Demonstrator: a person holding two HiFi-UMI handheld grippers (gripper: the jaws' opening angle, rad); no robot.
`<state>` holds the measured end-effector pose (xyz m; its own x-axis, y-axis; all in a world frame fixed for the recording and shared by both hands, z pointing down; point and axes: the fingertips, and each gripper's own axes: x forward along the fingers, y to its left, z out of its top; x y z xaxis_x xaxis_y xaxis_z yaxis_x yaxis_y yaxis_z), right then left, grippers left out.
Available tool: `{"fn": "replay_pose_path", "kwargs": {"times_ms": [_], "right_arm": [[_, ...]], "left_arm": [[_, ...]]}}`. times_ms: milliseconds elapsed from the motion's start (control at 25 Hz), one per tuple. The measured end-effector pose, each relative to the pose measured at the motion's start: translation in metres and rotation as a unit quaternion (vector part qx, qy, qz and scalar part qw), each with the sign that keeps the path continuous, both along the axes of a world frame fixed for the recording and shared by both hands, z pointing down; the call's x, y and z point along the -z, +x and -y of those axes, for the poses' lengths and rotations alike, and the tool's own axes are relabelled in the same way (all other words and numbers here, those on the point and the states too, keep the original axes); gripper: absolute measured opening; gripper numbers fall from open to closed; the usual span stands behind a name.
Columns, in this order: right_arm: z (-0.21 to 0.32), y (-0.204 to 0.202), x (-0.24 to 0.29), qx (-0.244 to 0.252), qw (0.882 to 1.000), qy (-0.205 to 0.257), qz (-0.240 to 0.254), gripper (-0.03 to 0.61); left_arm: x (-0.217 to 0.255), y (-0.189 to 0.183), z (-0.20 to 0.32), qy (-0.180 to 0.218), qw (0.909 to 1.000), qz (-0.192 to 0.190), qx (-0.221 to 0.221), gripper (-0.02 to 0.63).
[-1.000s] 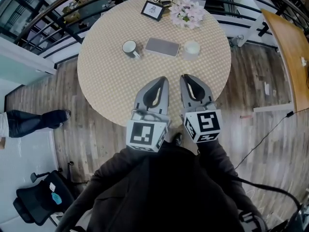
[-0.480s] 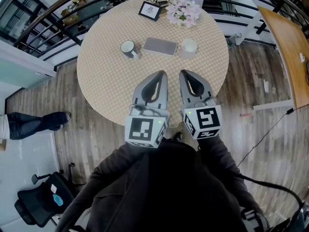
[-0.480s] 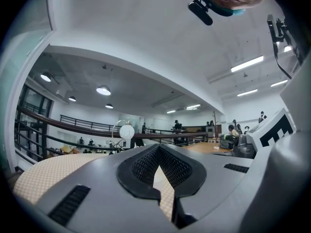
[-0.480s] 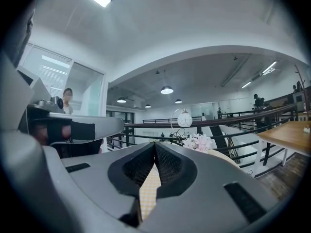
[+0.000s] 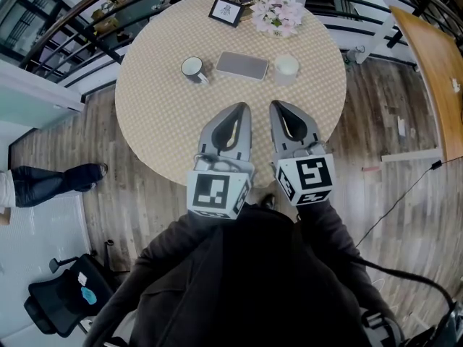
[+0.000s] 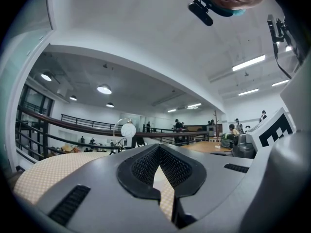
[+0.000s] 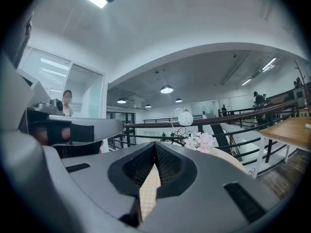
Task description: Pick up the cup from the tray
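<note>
On the round checked table (image 5: 166, 121) a flat grey tray (image 5: 242, 65) lies with nothing on it. A grey mug (image 5: 192, 69) stands to its left and a white cup (image 5: 286, 66) to its right, both on the cloth beside the tray. My left gripper (image 5: 242, 108) and right gripper (image 5: 277, 105) hover side by side over the table's near part, well short of the tray. Both are shut and empty. The left gripper (image 6: 159, 147) has its tips together; the right gripper (image 7: 155, 144) has just closed its last bit with nothing between the jaws.
A framed picture (image 5: 226, 11) and pink flowers (image 5: 278, 13) stand at the table's far edge, with a black railing behind. A wooden table (image 5: 434, 63) is at the right. A person's legs (image 5: 51, 183) are at the left, a chair (image 5: 61, 306) at the lower left.
The head view has shifted a little, so the table sits slightly higher in the picture. Both grippers keep their places over the table's near part.
</note>
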<state>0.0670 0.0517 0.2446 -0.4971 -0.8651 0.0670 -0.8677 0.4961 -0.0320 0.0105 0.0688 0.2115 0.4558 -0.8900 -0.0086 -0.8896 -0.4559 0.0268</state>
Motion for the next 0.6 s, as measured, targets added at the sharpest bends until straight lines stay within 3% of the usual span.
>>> {"fn": "replay_pose_path", "kwargs": {"times_ms": [600], "right_arm": [[0.017,-0.01,-0.008,0.006,1.0,-0.009,0.001,0.006]], "left_arm": [[-0.008,-0.011,0.015,-0.011,0.9999,-0.003,0.008,0.005]]}}
